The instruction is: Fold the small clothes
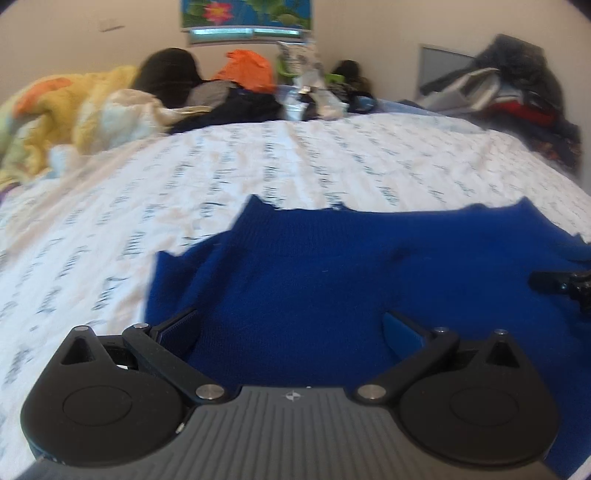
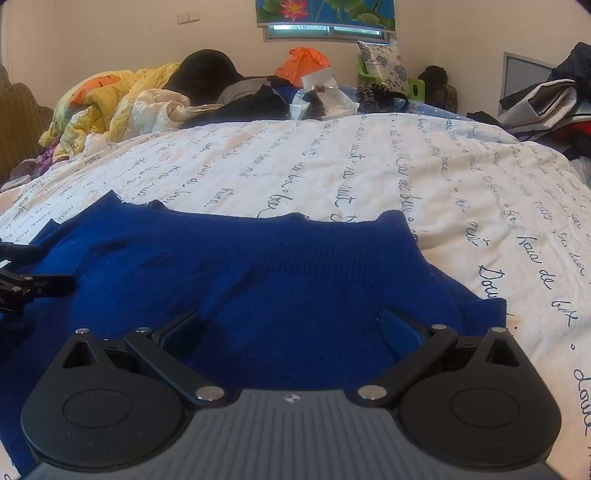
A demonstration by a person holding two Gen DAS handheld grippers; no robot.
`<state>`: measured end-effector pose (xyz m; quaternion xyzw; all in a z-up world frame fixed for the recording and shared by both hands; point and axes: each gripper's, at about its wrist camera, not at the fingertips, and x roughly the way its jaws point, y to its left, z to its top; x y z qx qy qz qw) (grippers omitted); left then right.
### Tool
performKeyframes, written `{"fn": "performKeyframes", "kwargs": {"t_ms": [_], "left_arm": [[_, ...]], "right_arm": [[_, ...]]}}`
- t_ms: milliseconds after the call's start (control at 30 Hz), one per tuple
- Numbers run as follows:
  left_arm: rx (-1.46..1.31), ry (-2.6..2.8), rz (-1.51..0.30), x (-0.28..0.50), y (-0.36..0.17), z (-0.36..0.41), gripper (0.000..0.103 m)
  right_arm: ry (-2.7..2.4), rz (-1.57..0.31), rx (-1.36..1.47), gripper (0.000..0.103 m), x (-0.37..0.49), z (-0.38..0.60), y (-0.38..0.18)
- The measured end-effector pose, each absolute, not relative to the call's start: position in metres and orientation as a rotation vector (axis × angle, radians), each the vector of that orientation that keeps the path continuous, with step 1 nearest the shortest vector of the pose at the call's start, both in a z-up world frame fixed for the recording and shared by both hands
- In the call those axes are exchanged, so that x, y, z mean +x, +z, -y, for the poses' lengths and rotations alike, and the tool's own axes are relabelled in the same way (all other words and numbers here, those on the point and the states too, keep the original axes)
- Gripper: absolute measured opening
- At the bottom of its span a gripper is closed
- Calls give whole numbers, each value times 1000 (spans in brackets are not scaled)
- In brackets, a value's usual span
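Nearest to us, the left gripper (image 1: 291, 328) and the right gripper (image 2: 291, 328) both stood with fingers spread wide, pinching nothing, each poised low over the blue knitted garment (image 2: 295, 288). We saw that garment lying flat on the near part of the bed (image 2: 332, 166), its ribbed band at the far edge and blue cloth showing between the fingers of each gripper. We found the bed covered by a white sheet printed with dark handwriting, which ran bare from the garment's far edge to the far side. At the far left we saw a crumpled yellow quilt (image 2: 99, 99) with orange patches, and at the far right a heap of dark clothes (image 2: 554, 96). Between them, along the far edge of the bed, lay black clothing (image 2: 207, 77), an orange plastic bag (image 2: 303, 64) and a clear plastic bag (image 2: 321, 96). On the far wall we saw a flower picture (image 2: 325, 11) above a window.
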<state>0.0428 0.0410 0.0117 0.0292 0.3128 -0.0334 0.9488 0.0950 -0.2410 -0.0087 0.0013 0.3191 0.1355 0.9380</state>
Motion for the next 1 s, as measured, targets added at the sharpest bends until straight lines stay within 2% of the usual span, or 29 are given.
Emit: {"fn": "performKeyframes", "kwargs": {"t_ms": [133, 367, 467, 633, 733, 867, 967, 1000], "left_arm": [[-139, 30, -553, -14, 33, -80, 103], [-742, 67, -599, -96, 24, -159, 103], [-1019, 5, -609, -105, 5, -175, 103], [-1235, -89, -605, -91, -4, -176, 103], [-1243, -52, -607, -82, -3, -169, 101], [-1134, 24, -640, -74, 3, -154, 87], [-1073, 77, -663, -79, 12, -146, 88], [-1074, 112, -665, -84, 13, -145, 91]], "right_arm": [[274, -652, -1, 103, 94, 241, -8], [268, -653, -10, 103, 94, 240, -9], [260, -652, -12, 103, 93, 238, -9], [252, -648, -6, 103, 93, 239, -9], [253, -647, -1, 103, 92, 240, -9], [254, -646, 1, 103, 92, 240, -10], [254, -646, 1, 103, 92, 240, -9], [253, -646, 1, 103, 92, 240, -9]]}}
